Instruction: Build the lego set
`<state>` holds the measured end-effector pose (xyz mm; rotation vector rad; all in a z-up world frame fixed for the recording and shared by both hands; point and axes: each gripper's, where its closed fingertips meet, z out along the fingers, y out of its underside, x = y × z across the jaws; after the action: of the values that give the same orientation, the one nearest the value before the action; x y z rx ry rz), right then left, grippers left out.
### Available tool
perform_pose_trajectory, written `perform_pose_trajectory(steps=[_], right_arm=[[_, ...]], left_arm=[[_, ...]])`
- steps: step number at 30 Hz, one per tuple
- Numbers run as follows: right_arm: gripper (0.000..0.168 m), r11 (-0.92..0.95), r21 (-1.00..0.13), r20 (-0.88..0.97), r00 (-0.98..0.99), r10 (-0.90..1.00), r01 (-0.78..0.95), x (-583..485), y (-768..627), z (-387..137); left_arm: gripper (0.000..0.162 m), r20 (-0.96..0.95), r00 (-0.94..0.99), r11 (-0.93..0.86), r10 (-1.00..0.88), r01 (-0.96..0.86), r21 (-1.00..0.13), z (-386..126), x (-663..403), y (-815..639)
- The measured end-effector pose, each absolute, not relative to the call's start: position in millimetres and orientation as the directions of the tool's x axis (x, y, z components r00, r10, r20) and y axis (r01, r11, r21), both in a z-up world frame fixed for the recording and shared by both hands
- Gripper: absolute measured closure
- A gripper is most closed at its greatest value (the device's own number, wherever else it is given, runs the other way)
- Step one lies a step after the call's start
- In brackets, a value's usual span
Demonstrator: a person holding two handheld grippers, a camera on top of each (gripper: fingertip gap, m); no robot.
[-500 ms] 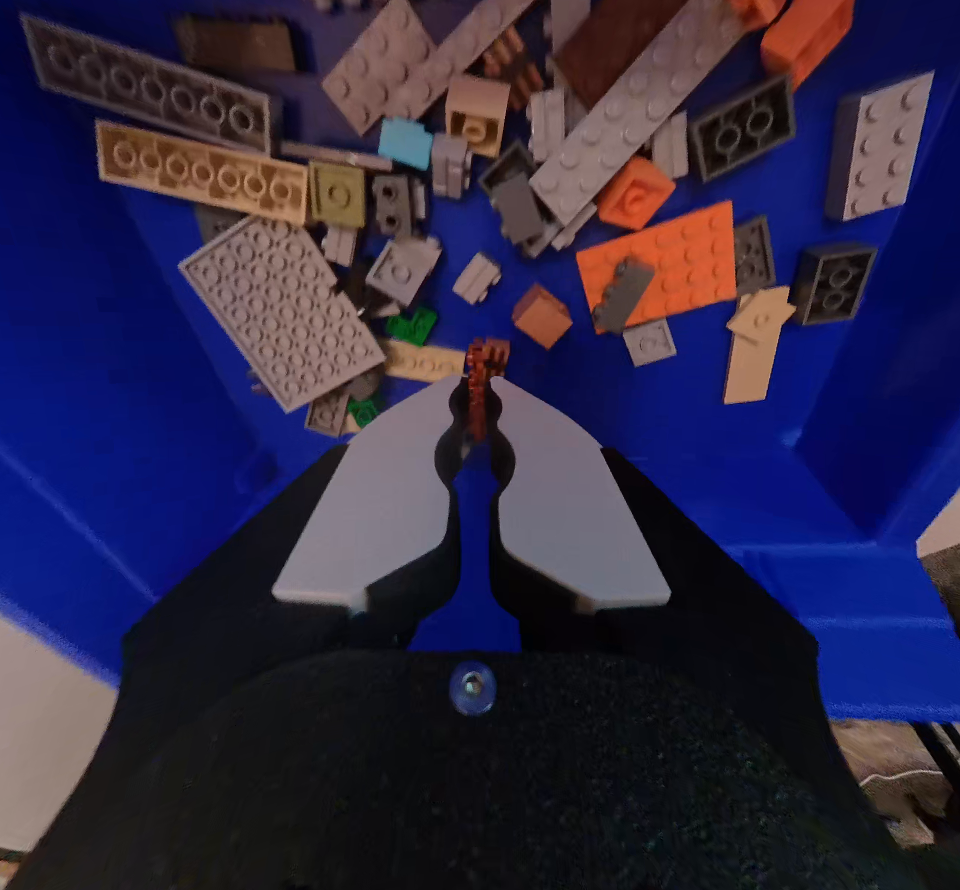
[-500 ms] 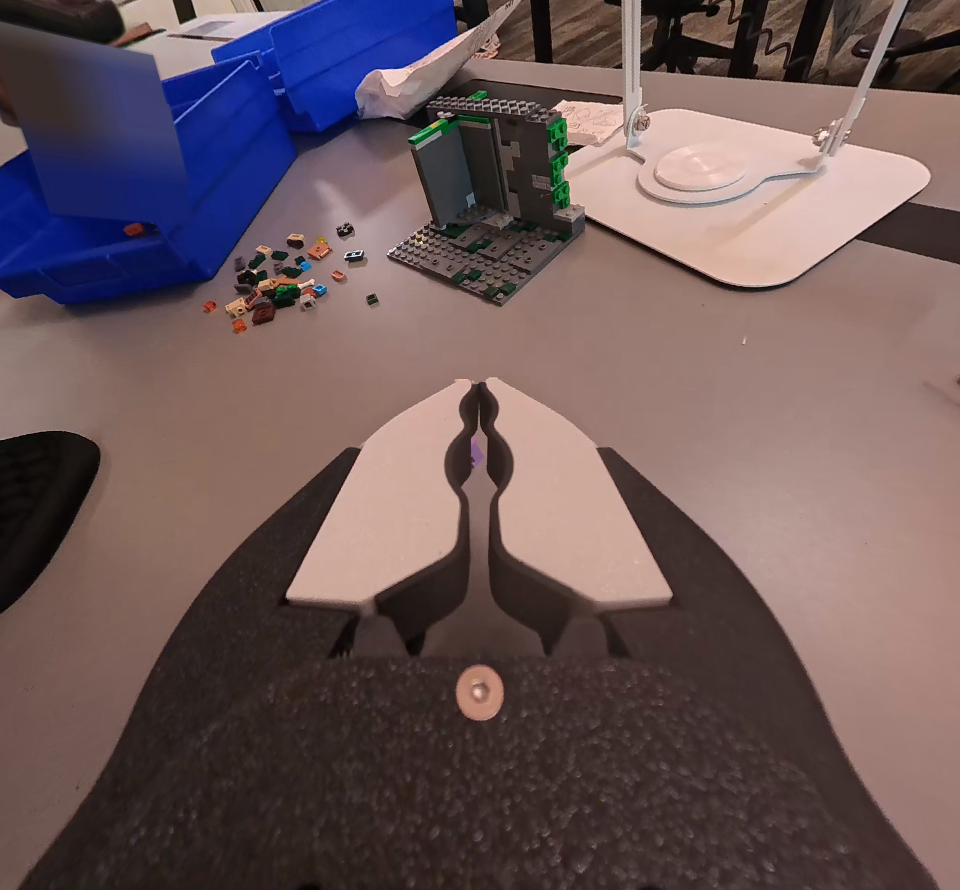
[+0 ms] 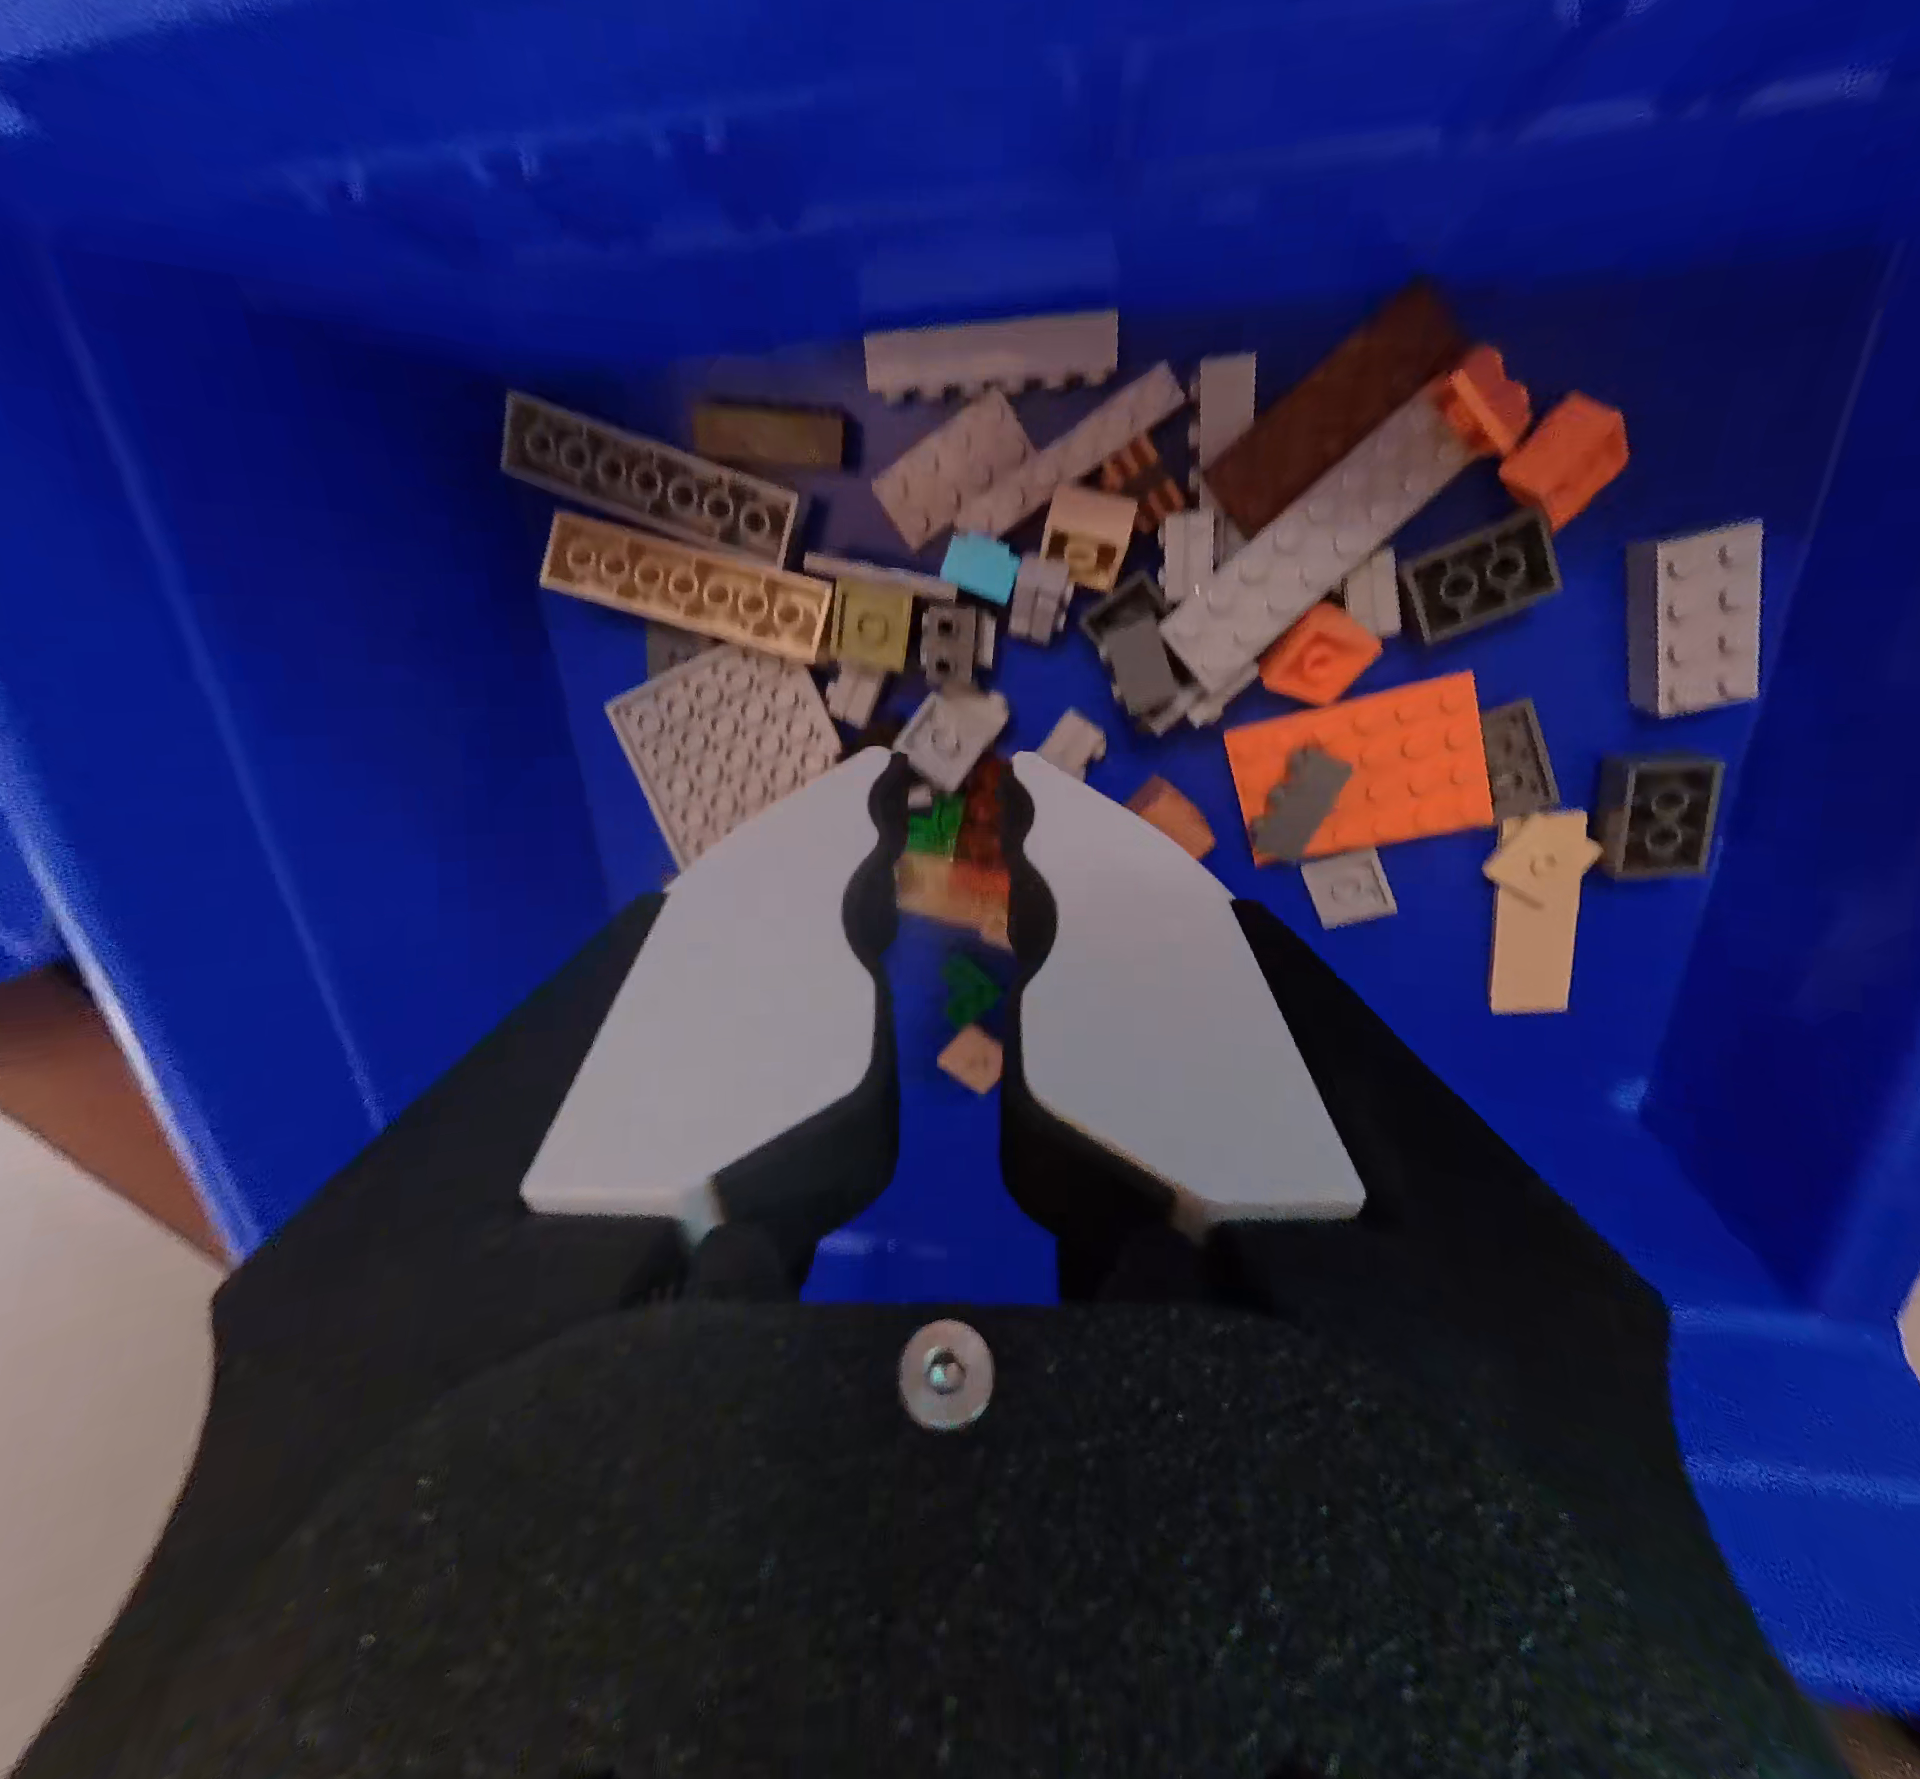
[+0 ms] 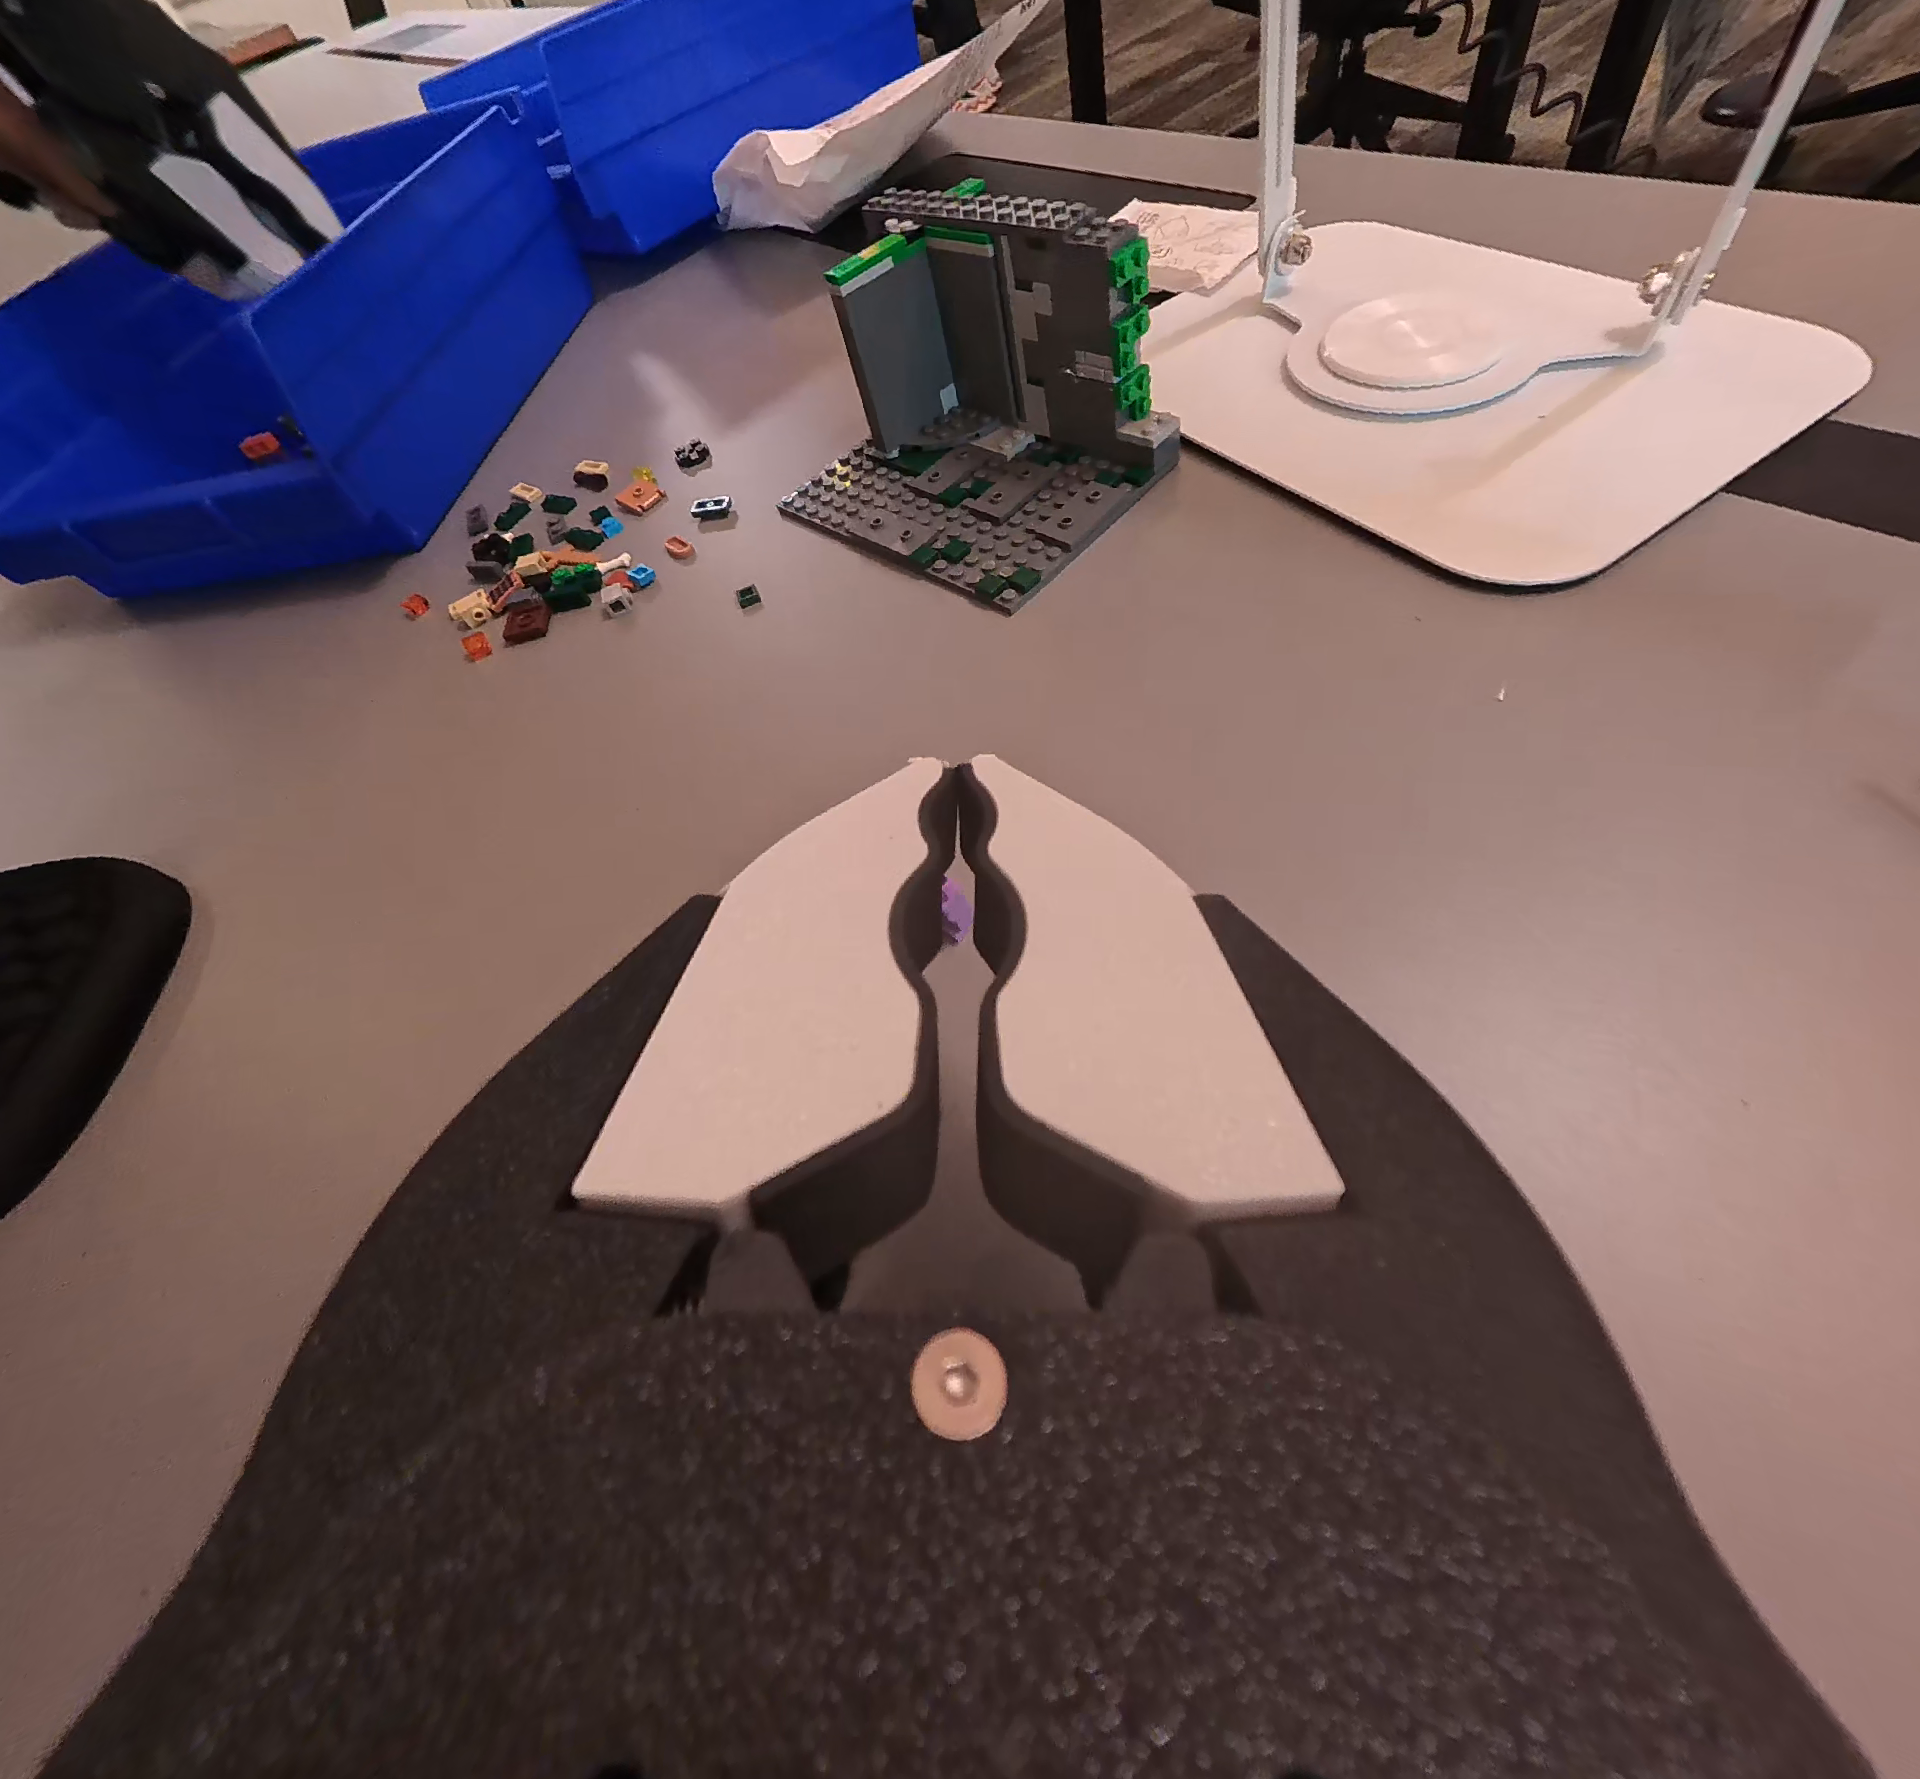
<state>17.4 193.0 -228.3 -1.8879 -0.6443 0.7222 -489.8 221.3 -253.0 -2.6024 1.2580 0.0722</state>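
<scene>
Lego build stands upright on a studded grey baseplate mid-surface, its wall face turned toward the loose small pieces beside the blue bin. A white stand base sits just right of it. Left tool hangs over the bin's brick pile, fingers parted around a blurred reddish-brown piece; whether it's gripped, I cannot tell. Right tool is closed at the tips.

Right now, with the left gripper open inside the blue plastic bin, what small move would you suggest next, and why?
Probably close the left gripper on the small reddish-brown piece: the jaws stand apart, that piece sits between the tips over the blue plastic bin, and blur hides whether it is gripped.
</scene>
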Motion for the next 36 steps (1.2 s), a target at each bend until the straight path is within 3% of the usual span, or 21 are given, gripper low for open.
perform_pose_trajectory(steps=[5, 10, 19, 23, 24, 29, 36], right_arm=[[0.168, -0.368, -0.92, -0.176, 0.692, 0.7, 0.138, 18, 193, -228], [0.168, -0.373, -0.919, -0.184, 0.698, 0.692, 0.129, 21, 195, -228], [0.168, -0.387, -0.912, -0.191, 0.696, 0.692, 0.134, 20, 197, -234], [0.168, -0.386, -0.913, -0.189, 0.698, 0.691, 0.134, 20, 197, -234], [0.168, -0.386, -0.913, -0.189, 0.698, 0.69, 0.134, 20, 197, -234], [0.168, -0.382, -0.913, -0.183, 0.698, 0.692, 0.14, 19, 196, -234], [0.168, -0.387, -0.911, -0.186, 0.697, 0.693, 0.141, 18, 196, -236]], left_arm=[[0.139, -0.125, 0.624, -0.602, -0.771, -0.779, -0.175, -280, -484, 236], [0.161, -0.126, 0.632, -0.61, -0.764, -0.773, -0.176, -282, -490, 245], [0.162, -0.229, 0.675, -0.657, -0.702, -0.737, -0.159, -264, -527, 248], [0.162, -0.232, 0.686, -0.648, -0.69, -0.728, -0.223, -256, -524, 249], [0.151, -0.222, 0.688, -0.645, -0.691, -0.725, -0.241, -255, -521, 248], [0.138, -0.109, 0.651, -0.601, -0.752, -0.744, -0.292, -258, -493, 232], [0.132, 0.029, 0.558, -0.54, -0.83, -0.788, -0.296, -272, -457, 201]])
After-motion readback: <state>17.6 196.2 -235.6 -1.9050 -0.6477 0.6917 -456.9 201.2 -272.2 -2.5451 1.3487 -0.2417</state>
